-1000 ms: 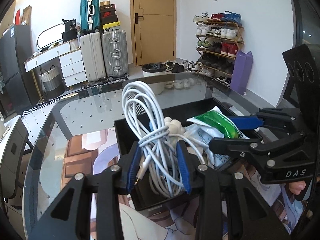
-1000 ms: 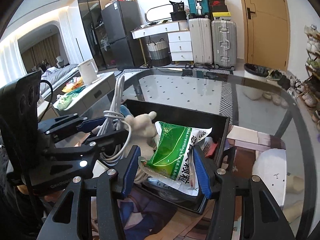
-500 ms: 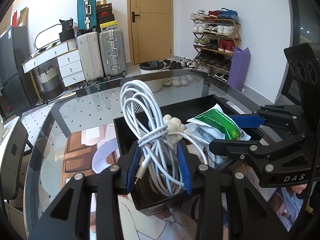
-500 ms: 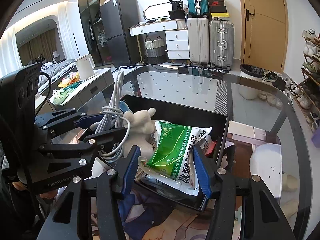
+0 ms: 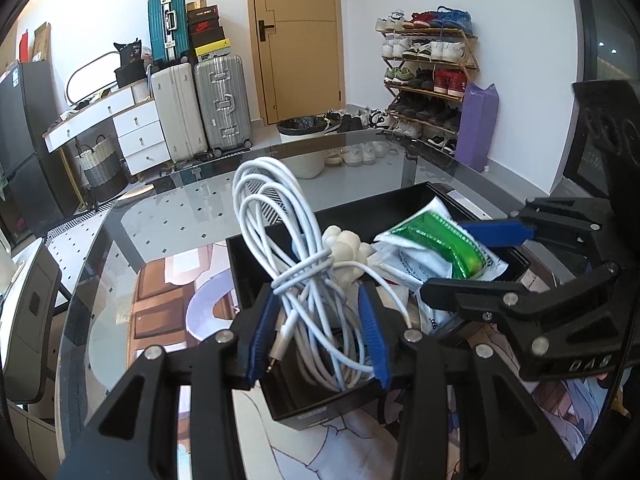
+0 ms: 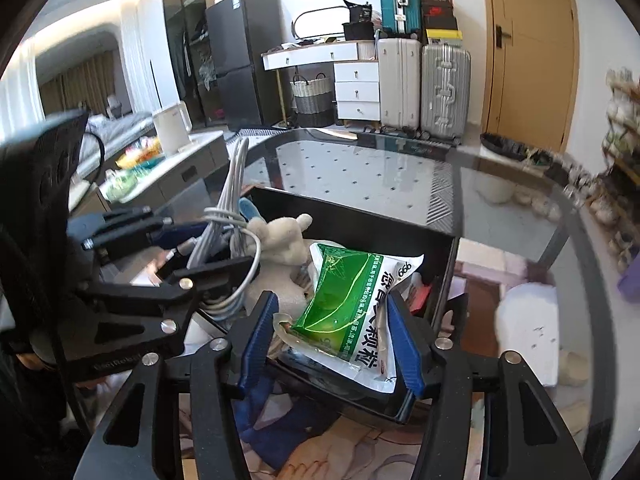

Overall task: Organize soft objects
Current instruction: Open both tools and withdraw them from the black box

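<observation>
A black bin [image 5: 400, 202] [image 6: 360, 216] stands on the glass table. My left gripper [image 5: 318, 334] is shut on a coiled white cable [image 5: 280, 216], held over the bin's near left corner; the cable also shows in the right wrist view [image 6: 228, 216]. My right gripper [image 6: 334, 338] is shut on a green and white medicine packet [image 6: 346, 304], held over the bin; the packet also shows in the left wrist view [image 5: 436, 240]. A cream plush toy [image 5: 348, 246] [image 6: 284, 248] lies in the bin between cable and packet.
A printed mat [image 5: 160, 292] lies on the table under the bin. A white plush [image 6: 528, 328] lies on the table right of the bin. A blue cloth [image 6: 264, 420] lies at the bin's near side. Suitcases, drawers and a shoe rack stand beyond the table.
Both grippers have risen a little with their loads still held. The right wrist view has swung slightly; its right side is blurred.
</observation>
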`<state>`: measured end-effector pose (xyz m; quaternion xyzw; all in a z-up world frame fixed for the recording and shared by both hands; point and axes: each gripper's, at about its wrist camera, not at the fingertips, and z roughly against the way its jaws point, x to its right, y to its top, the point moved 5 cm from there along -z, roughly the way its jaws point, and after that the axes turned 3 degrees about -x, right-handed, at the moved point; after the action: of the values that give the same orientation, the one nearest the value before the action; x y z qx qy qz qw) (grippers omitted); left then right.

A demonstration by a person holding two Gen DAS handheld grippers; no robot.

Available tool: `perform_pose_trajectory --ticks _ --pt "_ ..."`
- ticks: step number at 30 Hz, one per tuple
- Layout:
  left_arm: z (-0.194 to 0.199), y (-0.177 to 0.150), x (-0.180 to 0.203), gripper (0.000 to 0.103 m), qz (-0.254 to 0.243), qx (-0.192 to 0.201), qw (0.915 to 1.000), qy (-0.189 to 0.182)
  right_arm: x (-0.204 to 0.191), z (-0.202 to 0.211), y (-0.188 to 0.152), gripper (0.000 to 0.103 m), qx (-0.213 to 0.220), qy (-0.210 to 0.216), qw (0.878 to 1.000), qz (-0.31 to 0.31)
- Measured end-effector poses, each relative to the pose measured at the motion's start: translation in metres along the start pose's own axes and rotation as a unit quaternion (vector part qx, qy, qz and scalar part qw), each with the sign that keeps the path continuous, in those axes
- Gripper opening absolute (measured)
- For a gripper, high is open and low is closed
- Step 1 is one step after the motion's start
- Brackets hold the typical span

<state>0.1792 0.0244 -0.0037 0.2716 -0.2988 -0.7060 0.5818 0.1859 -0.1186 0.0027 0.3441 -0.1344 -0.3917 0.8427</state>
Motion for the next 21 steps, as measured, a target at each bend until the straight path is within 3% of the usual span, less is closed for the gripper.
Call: perform_pose_trajectory --ticks 5,6,9,11,13,21 --pt "0.010 0.002 -0.001 0.053 -0.001 0.012 0.9998 0.013 -0.004 0.017 -0.001 0.074 0.032 -0.016 0.999 0.023" --pt "0.014 0.002 -0.002 0.059 0.000 0.016 0.9997 0.019 -0.004 0.020 -0.001 0.080 0.038 -0.018 0.999 0.026" --pt "0.020 0.002 -0.006 0.063 0.007 0.023 0.9995 0.021 0.000 0.031 -0.001 0.090 0.053 -0.029 0.998 0.027" --pt "0.024 0.001 -0.007 0.074 0.011 0.024 0.9994 0.023 0.005 0.038 -0.003 0.097 0.066 -0.025 0.997 0.017" --pt "0.030 -0.002 -0.008 0.103 0.011 0.033 0.9987 0.036 0.006 0.045 -0.006 0.102 0.080 -0.020 0.997 0.007" --pt "0.040 -0.016 -0.003 0.103 0.009 0.051 0.9974 0.050 0.009 0.067 -0.024 0.102 0.122 -0.004 0.992 -0.017"
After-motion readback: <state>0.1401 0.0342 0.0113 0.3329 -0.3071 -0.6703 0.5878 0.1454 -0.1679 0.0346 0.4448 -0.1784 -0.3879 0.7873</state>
